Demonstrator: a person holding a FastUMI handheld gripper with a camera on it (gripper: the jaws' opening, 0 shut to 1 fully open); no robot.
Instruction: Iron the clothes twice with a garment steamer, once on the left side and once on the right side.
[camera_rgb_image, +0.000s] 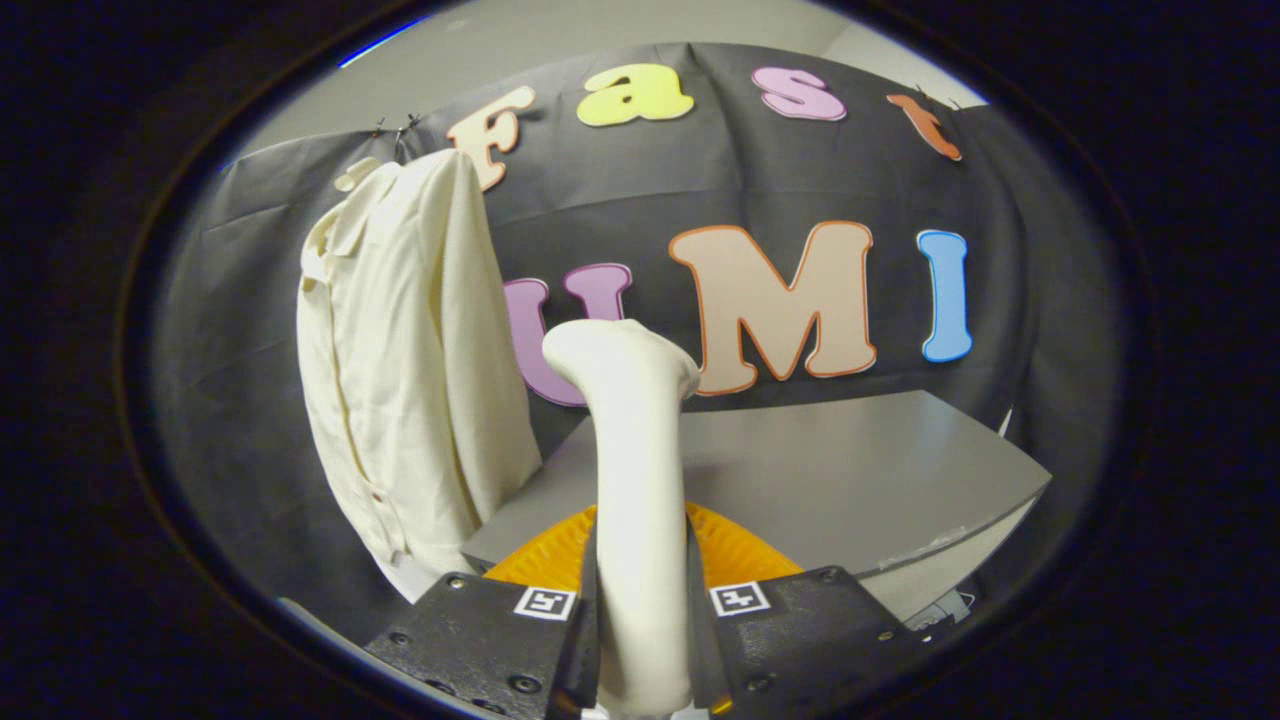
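Nearest the camera, tongs (640, 610): closed up tight on the garment steamer, one finger pressing each side of its handle, so the grip looks solid to me.

Steamer (632, 440): cream-white, standing upright between the fingers, its head sitting at the top and tipped a bit to the right. Pretty sure the nozzle face isn't on fabric yet.

Orange thing (735, 555): ribbed orange piece right behind the fingers, low down. Can't tell what it is, maybe part of the rig.

Tabletop (850, 470): grey slab just beyond, stretching right and far.

Shirt (405, 360): cream button-up hanging on the far left against the black wall, front placket facing left-ish, hem dropping below the tabletop's edge. Well apart from the steamer head.

Step in hand, my guess: carrying the steamer over for the first pass, neither side done.

Tips: swing left, turn the head square to the cloth, start up by the collar, drag down slowly, and keep that squeeze steady so the handle doesn't twist.
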